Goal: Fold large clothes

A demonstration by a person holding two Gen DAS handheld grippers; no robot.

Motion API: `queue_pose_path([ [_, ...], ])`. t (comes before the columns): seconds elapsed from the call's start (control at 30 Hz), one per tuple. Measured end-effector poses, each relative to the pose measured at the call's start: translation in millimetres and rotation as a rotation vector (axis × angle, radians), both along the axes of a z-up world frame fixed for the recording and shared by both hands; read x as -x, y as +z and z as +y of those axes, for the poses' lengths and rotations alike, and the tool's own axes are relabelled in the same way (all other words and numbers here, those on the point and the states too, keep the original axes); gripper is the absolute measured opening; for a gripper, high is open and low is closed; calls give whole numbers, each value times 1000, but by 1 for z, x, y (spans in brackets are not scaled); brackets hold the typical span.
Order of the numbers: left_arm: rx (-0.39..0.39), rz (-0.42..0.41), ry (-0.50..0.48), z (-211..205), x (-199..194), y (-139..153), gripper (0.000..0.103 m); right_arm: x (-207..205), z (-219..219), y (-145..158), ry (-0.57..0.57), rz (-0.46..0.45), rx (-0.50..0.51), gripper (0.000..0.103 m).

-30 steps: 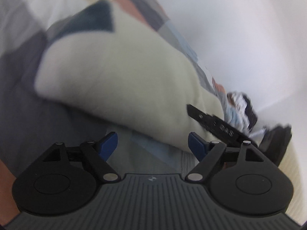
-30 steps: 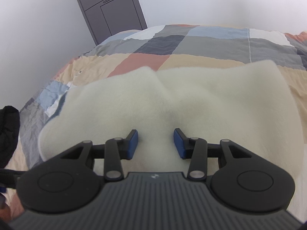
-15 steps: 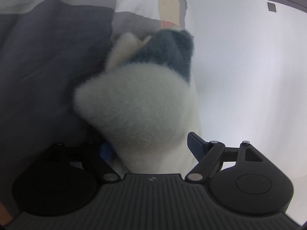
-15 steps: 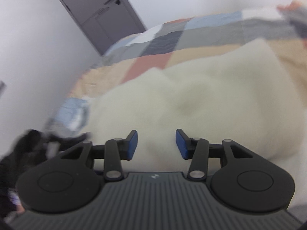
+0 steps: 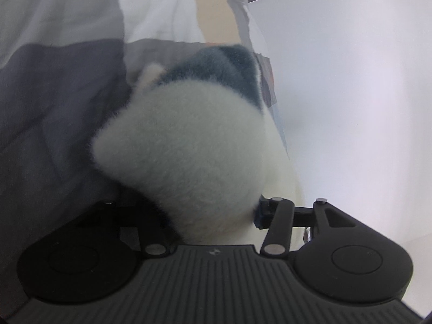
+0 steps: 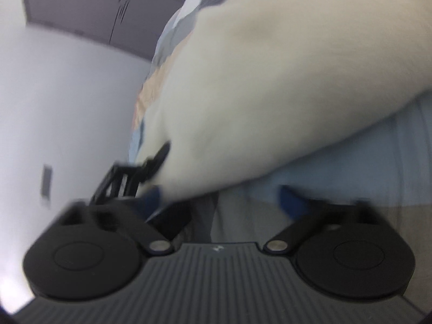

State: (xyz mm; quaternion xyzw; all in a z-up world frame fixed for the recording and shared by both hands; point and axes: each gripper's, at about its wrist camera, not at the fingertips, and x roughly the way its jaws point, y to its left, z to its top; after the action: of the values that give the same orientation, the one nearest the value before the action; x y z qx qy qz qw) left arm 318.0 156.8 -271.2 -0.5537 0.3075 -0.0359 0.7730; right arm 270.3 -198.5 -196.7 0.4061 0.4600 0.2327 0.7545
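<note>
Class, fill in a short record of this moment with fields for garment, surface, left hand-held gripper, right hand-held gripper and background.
garment: cream fleece garment with a dark blue-grey patch, bunched up
surface: patchwork bedspread
left hand-held gripper: fingers closed in on a fold of the fleece; left finger hidden by it
right hand-held gripper: open, nothing between its fingers, at the fleece's lower edge; view blurred
background: white wall, grey door

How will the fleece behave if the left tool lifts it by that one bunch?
Probably floppy: the fleece bulges in a soft wad between the fingers of the left tool. Likely light for its bulk, given the fluffy pile. The rest would probably drag over the quilt.
</note>
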Motion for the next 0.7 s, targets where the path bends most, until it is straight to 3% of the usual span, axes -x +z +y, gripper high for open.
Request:
queue_pose_path([
  [0.33, 39, -26, 1, 4, 14, 2, 53, -13, -35, -12, -278, 31, -103, 99],
  [0.43, 50, -27, 3, 3, 13, -4, 53, -7, -47, -18, -378, 78, -56, 98],
  [0.57, 65, -29, 9, 6, 2, -10, 53, 8, -71, -14, -549, 75, -26, 98],
  [0.7, 57, -35, 9, 9, -12, -16, 53, 8, -89, -19, -618, 71, -87, 101],
])
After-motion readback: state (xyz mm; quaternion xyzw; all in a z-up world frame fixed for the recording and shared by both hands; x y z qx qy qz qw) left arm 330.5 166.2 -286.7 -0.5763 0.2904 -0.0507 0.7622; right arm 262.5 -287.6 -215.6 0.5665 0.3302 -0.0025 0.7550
